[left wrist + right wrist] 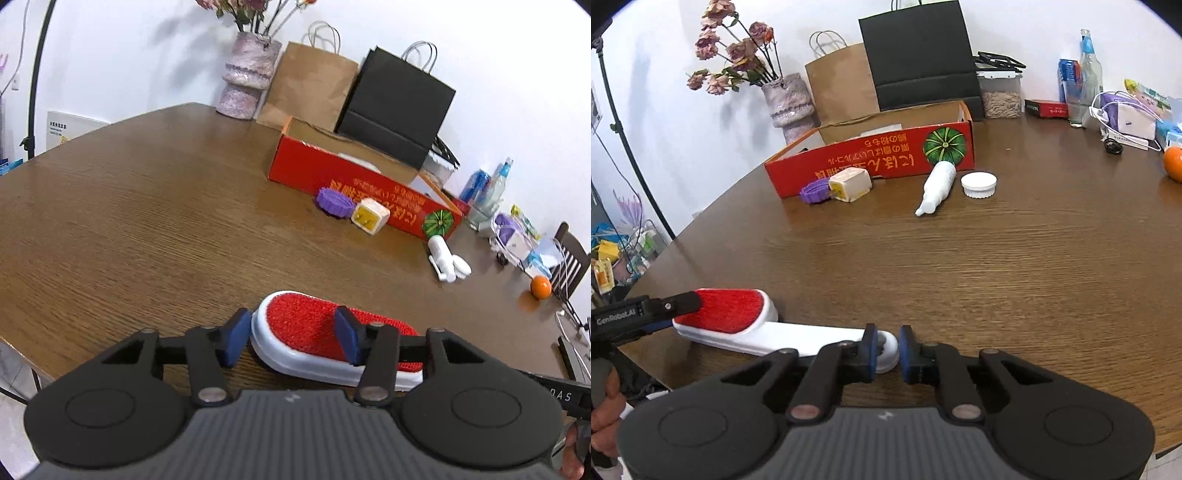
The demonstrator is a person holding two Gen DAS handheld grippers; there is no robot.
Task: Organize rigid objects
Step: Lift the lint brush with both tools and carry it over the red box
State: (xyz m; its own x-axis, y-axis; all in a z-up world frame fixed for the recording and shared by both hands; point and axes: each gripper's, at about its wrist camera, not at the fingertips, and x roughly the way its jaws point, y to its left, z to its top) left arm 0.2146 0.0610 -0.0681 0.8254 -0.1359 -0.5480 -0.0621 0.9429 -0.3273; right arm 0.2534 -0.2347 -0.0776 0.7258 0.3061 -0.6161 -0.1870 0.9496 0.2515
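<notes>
Lint brush [738, 325]: rigid plastic, light, smooth. Left gripper [291, 338] clamped across its red head; right gripper [886, 350] closed on the handle's ringed end.

Lint brush [314, 332] handle behind the left claw [291, 338]; red box [354, 184] contents mostly unseen.

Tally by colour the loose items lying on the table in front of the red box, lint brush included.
White: 2, bottle and cap
Purple: 1, ridged lid
Cream-yellow: 1, cube
Red-and-white: 1, lint brush
Total: 5
</notes>
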